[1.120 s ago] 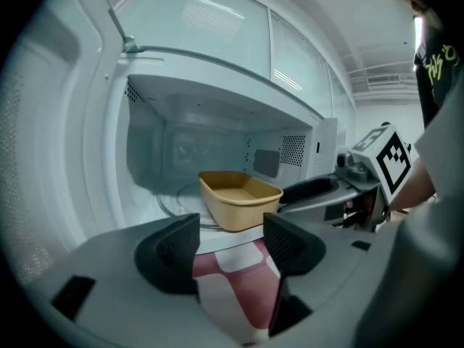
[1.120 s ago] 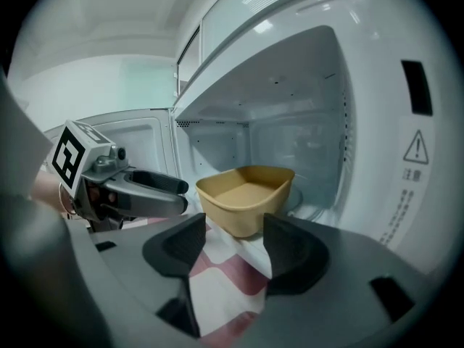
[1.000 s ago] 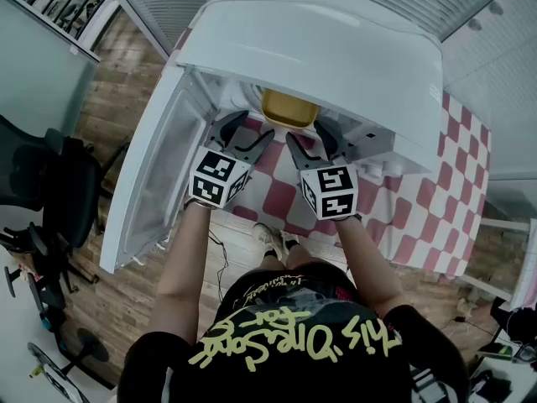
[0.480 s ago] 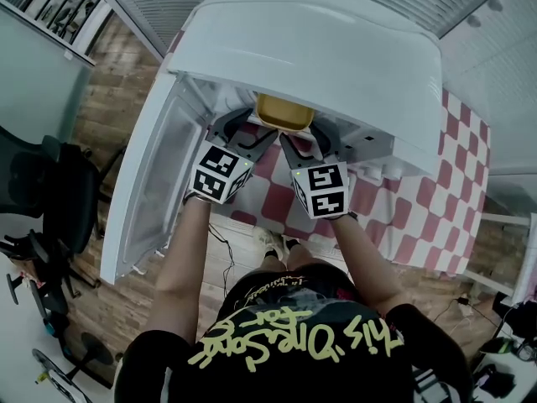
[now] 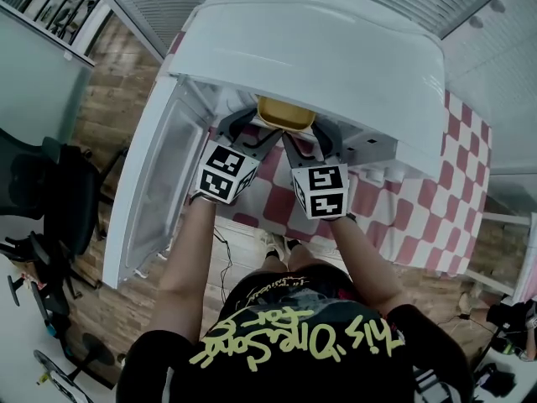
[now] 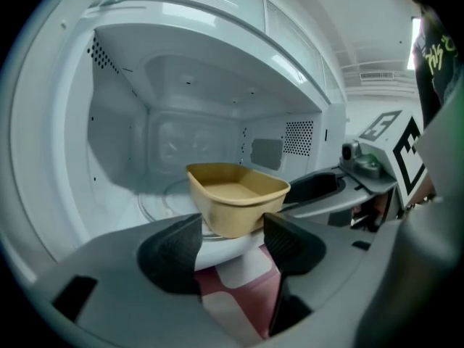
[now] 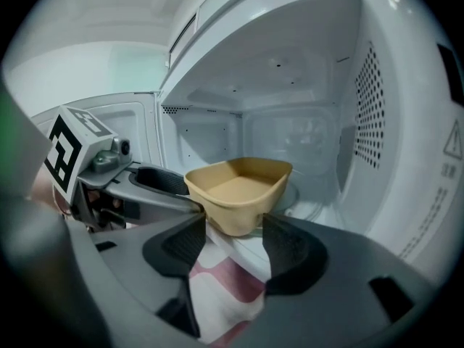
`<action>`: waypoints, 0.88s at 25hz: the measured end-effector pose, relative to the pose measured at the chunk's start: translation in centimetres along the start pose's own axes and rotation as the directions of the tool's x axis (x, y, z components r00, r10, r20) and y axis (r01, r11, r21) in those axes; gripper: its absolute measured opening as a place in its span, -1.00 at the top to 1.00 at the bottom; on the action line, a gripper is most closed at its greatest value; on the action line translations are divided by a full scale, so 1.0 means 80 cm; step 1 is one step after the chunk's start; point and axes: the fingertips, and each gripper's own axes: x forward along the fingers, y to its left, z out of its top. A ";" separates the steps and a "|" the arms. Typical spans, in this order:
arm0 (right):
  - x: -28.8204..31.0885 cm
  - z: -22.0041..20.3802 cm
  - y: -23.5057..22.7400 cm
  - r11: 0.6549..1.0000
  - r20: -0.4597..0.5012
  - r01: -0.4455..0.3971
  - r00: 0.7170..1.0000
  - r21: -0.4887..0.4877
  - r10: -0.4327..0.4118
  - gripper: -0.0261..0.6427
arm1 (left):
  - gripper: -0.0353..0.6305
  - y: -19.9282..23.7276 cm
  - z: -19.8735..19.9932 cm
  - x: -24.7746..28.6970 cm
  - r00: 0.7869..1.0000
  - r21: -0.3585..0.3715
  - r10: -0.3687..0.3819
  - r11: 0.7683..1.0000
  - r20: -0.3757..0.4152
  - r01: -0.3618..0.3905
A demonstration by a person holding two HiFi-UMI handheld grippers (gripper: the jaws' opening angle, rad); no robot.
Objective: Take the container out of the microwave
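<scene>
Checked cloth [image 5: 445, 193], black chair [image 5: 44, 183]

On my feed the operator wears a black short-sleeved T-shirt [image 5: 285, 309] with yellow-green graffiti-style lettering [image 5: 289, 338] across the front. The left gripper [image 6: 232, 230] and right gripper [image 7: 233, 234] I work with are moulded in matte grey, each jaw faced with black, finely ribbed pads [image 6: 174, 249]. Each gripper carries a white cube [image 5: 225, 173] printed with bold black square markers.
</scene>
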 end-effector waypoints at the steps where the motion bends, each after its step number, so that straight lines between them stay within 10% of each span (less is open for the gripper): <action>1: 0.000 0.001 -0.001 1.000 0.003 0.011 1.000 0.006 -0.011 0.22 | 0.09 0.000 0.000 0.000 1.000 0.001 0.000 1.000 -0.001 0.000; 22: 0.007 0.007 0.005 0.999 0.032 -0.042 0.999 -0.008 0.043 0.22 | 0.18 -0.003 0.004 -0.015 0.998 -0.032 -0.042 0.999 0.041 0.043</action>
